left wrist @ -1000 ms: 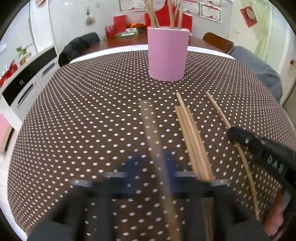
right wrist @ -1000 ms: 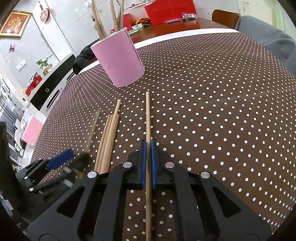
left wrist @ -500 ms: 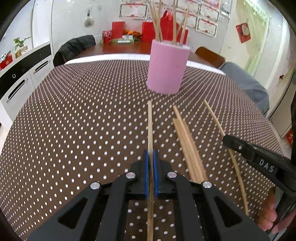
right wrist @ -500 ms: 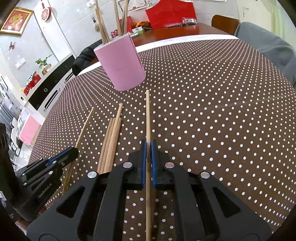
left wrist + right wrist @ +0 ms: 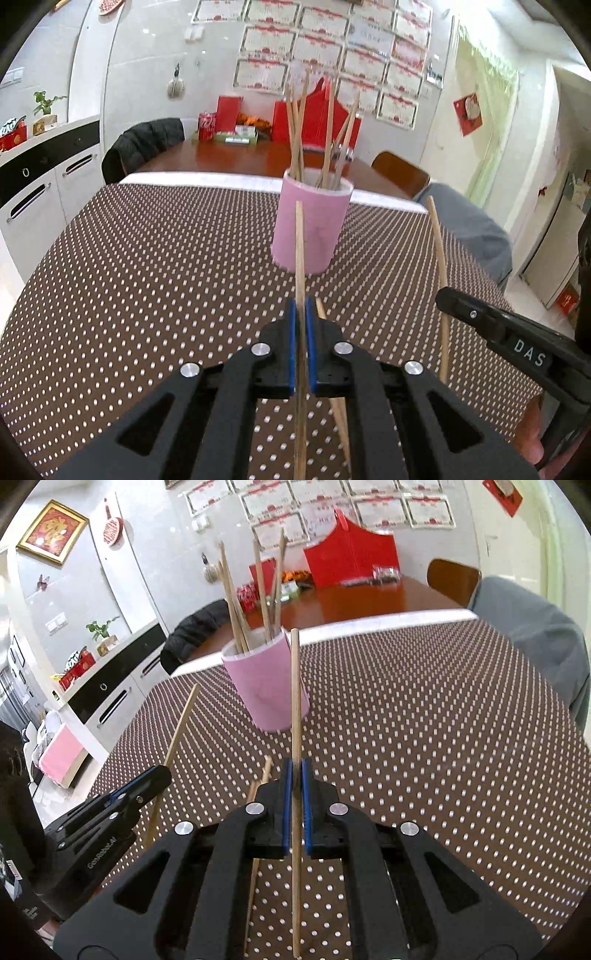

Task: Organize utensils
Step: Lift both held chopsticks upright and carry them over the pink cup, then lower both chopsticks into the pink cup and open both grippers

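Jaws of the left gripper (image 5: 303, 314) were pinched on one chopstick (image 5: 300, 251), its tip rising up-centre across the pink holder (image 5: 314, 225). The right gripper (image 5: 294, 775) likewise clamped a second chopstick (image 5: 294, 701), reaching just right of that holder. Loose chopsticks (image 5: 341, 410) lay on the dotted tablecloth (image 5: 147, 277) beneath, low in both frames. More sticks stood in the holder.

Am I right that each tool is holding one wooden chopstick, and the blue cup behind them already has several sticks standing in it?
Nearly: the cup is pink, not blue, as the left wrist view shows. Each tool, left and right, does hold one chopstick.
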`<state>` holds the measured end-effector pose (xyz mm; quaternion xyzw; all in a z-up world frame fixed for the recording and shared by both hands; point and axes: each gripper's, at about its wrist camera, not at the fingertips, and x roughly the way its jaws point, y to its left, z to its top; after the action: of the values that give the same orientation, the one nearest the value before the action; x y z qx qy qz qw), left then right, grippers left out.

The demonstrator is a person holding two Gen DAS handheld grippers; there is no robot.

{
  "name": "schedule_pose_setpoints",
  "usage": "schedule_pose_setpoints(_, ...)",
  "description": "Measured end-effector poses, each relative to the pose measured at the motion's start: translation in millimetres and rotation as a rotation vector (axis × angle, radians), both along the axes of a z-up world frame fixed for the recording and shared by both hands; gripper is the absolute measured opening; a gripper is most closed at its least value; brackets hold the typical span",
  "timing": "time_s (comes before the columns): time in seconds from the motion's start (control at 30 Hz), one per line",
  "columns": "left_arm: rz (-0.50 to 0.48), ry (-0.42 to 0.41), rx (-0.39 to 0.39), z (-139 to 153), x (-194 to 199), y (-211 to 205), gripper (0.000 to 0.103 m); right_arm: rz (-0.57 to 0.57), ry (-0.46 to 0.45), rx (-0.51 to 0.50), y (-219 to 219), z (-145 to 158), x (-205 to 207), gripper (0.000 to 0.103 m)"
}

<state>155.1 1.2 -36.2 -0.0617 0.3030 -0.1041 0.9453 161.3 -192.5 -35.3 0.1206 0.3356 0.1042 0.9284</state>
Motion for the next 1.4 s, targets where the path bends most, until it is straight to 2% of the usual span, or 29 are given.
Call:
schedule_pose_setpoints(0.4, 0.049, -0.172, -0.065, 47, 15, -1, 0.006, 0.002, -0.125, 0.002, -2, 46, 8, 0.005)
schedule_pose_setpoints(0.6, 0.064, -0.258, -0.076, 76, 23, 3, 0.006, -0.005, -0.195, 0.002, 0, 74, 17, 0.005)
schedule_pose_setpoints(0.83, 0.099, -0.371, -0.043, 117, 38, 2, 0.006, -0.032, -0.314, 0.019, -5, 113, 29, 0.005)
schedule_pose_setpoints(0.97, 0.115, -0.428, -0.065, 136, 48, 2, 0.006, -0.043, -0.364, 0.035, -8, 131, 41, 0.005)
schedule_pose_setpoints(1.2, 0.131, -0.534, -0.126, 152, 72, -5, 0.006, -0.039, -0.440, 0.060, -6, 147, 71, 0.005)
schedule_pose_setpoints(1.4, 0.150, -0.620, -0.173, 151, 97, -12, 0.006, -0.018, -0.482, 0.048, 4, 145, 103, 0.006)
